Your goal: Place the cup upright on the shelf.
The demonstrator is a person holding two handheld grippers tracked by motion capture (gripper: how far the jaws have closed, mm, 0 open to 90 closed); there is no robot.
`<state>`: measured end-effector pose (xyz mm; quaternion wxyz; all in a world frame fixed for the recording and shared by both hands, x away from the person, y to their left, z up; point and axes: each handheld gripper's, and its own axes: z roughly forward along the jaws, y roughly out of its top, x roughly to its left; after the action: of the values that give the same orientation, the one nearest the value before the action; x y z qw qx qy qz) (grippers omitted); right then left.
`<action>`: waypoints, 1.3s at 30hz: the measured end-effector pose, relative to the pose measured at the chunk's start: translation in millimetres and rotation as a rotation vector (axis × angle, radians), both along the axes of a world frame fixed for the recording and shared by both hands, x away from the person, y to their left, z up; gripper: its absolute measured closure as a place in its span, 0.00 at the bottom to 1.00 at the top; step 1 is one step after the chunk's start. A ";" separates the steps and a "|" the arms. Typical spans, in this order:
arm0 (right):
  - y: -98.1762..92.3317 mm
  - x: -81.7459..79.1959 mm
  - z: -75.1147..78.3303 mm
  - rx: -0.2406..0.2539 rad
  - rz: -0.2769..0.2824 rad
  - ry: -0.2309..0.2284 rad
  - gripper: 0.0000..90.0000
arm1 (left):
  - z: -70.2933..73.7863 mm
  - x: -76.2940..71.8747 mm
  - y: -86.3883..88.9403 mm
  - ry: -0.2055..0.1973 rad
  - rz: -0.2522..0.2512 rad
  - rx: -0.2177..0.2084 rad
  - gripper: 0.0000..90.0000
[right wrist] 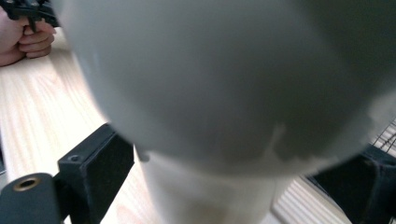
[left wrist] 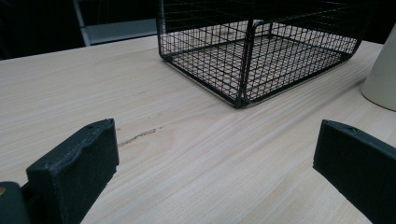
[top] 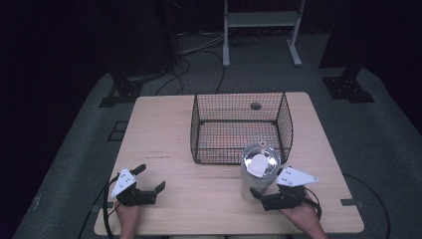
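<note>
A white tumbler (top: 259, 172) with a clear lid stands upright on the wooden table (top: 199, 209), just in front of the black wire basket (top: 242, 127). My right gripper (top: 263, 196) reaches around the tumbler's base from the near right. In the right gripper view the tumbler (right wrist: 210, 93) looms blurred between the jaws of my right gripper (right wrist: 224, 186). The left jaw is at its wall and a little table shows before the right jaw. My left gripper (top: 150, 178) rests open at the near left, its jaws (left wrist: 215, 158) wide apart over bare wood.
The wire basket (left wrist: 243, 70) sits mid-table and opens upward. Beyond the table's far edge stand a white metal frame (top: 261, 20), stand bases and loose cables on grey carpet. A hand (right wrist: 23, 39) holding the other gripper appears in the right gripper view.
</note>
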<state>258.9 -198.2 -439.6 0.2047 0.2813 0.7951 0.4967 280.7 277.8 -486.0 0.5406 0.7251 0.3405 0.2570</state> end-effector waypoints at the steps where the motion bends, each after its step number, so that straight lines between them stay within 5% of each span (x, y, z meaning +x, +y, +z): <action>1: 0.0 0.0 0.0 0.000 0.000 0.000 0.09 | 0.0 0.0 0.0 0.000 0.000 0.000 0.00; 39: 7.7 5.6 -12.0 0.102 -0.014 -0.068 0.10 | 0.1 -0.2 0.2 -0.002 -0.003 0.000 0.00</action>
<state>264.5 -190.5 -451.6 0.2205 0.2797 0.7594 0.5445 280.6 278.0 -485.9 0.5412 0.7255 0.3388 0.2567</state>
